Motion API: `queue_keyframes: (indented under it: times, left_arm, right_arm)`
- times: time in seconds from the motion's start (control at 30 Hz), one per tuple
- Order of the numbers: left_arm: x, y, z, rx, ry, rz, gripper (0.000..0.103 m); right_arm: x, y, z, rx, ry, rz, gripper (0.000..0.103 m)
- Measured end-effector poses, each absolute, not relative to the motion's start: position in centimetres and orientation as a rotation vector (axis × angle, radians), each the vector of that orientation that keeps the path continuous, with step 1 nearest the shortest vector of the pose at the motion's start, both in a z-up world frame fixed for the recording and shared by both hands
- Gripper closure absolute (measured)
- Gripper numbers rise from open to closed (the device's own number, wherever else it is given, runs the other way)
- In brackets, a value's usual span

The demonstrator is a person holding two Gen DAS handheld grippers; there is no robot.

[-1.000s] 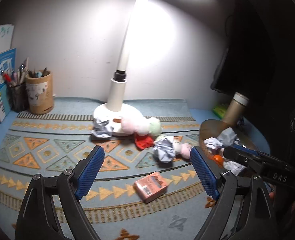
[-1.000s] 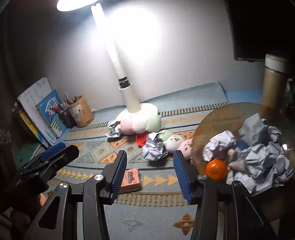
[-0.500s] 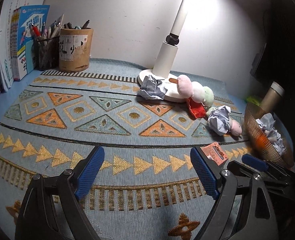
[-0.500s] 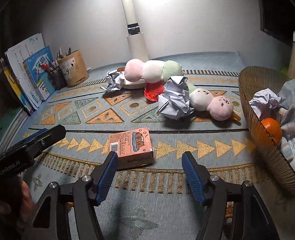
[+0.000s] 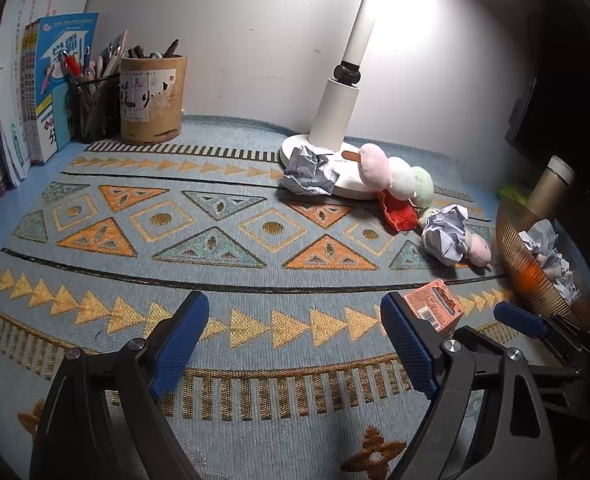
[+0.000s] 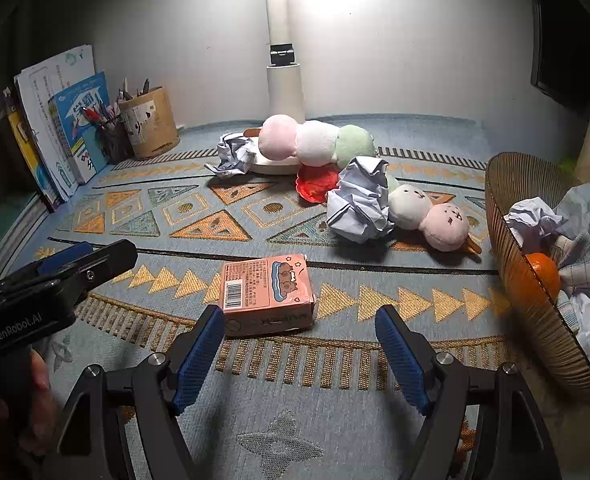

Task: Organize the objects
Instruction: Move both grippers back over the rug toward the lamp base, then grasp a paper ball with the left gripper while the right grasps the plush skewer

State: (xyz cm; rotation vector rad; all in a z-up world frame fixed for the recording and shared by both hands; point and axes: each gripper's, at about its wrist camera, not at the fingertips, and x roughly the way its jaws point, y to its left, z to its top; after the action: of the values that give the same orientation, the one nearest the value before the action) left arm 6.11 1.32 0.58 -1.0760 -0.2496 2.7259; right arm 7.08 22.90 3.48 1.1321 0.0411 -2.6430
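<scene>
The worktop (image 6: 95, 184) has a patterned mat, and things lie all over it. The basket (image 6: 507, 240) on the right holds paper balls and an orange, so it looks like the place for picked-up things. Two soft toy sticks and a crumpled paper (image 6: 359, 204) wait by the lamp (image 6: 285, 92). The pink box (image 6: 267, 294) lies flat, just ahead of the right gripper (image 6: 299, 350), a bit to its left. Its fingers are spread wide and hold nothing, ready to grab. The left gripper (image 5: 295, 340) is spread wide and empty too, with the box beside its right finger.

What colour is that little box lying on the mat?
The small cardboard box is salmon pink with a blue cartoon picture; clearest in the right wrist view.
</scene>
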Motion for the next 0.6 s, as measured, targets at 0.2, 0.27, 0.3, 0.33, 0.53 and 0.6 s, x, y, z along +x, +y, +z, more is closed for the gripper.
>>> queue_keyframes:
  times: [0.2, 0.27, 0.3, 0.33, 0.53, 0.6]
  left_arm:
    - [2.8, 1.3, 3.0, -1.127, -0.220, 2.659, 0.016]
    - [0.6, 1.7, 3.5, -1.135, -0.133, 2.659, 0.016]
    - [-0.5, 2.0, 3.4, -1.140, -0.083, 2.659, 0.016]
    - [-1.7, 2.4, 3.1, -1.151, -0.041, 2.658, 0.016]
    - [-8.8, 3.2, 0.6, -1.229, -0.036, 2.568, 0.016]
    - [-10.5, 3.3, 0.0, -1.244, -0.049, 2.546, 0.016]
  right_arm:
    - [3.6, 21.5, 9.2, 1.058, 0.208, -2.666, 0.027]
    - [0.8, 21.1, 9.9, 1.123, 0.281, -2.614, 0.027]
    - [-0.5, 21.0, 9.9, 1.146, 0.301, -2.588, 0.027]
    - [-1.9, 20.9, 9.8, 1.169, 0.315, -2.561, 0.027]
    - [-8.2, 18.2, 7.7, 1.261, 0.569, -2.457, 0.027]
    - [-9.6, 17.3, 6.7, 1.291, 0.645, -2.396, 0.027]
